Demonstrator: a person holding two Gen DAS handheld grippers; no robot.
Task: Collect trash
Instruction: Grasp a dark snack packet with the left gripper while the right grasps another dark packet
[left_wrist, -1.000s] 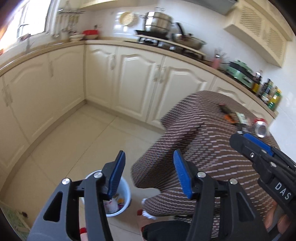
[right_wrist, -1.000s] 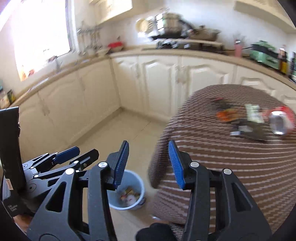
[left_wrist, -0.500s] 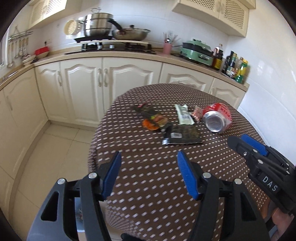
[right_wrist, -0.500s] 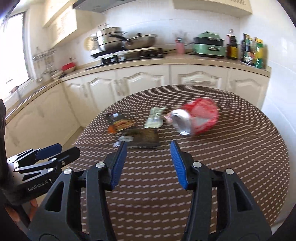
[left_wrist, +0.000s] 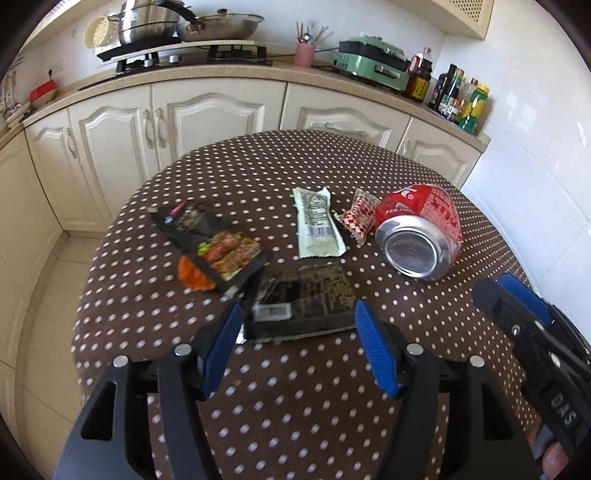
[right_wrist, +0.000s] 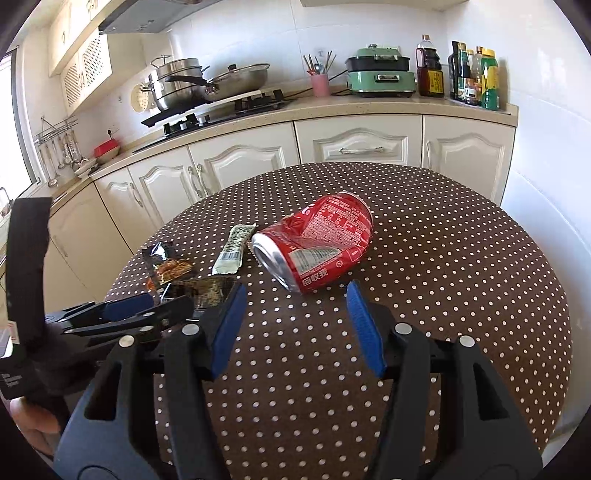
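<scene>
Step in hand: approach to the next pickup. Both tools hover over the round bench (left_wrist: 295, 406) with its brown polka-dot cloth, and no item is held.

Left hand-held gripper (left_wrist: 299, 328): partly open, nothing between the pads. Its jaws flank the near edge of the dark snack wrapper (left_wrist: 301, 295) without touching it.

Right hand-held gripper (right_wrist: 293, 314): partly open, its jaws having just been widening, with nothing between them. It points at the crushed red soda can (right_wrist: 317, 242), which lies just beyond the fingertips.

Location of the trash: all of it lies on the bench, grouped near the middle. Left to right in the left wrist view: a black food pouch (left_wrist: 212, 242) over an orange scrap (left_wrist: 192, 277), the dark snack wrapper, a pale green sachet (left_wrist: 317, 221), a small red-and-white checked wrapper (left_wrist: 360, 218), and the can (left_wrist: 421, 230).

Condition of the items: the can is dented, lies on its side and could roll. The wrappers are flat, thin and glossy.

Next move, as a judgement: the left tool must lower until one pad slides under the wrapper's edge, then pinch. The right tool probably needs a wider opening to span the can's body.
</scene>
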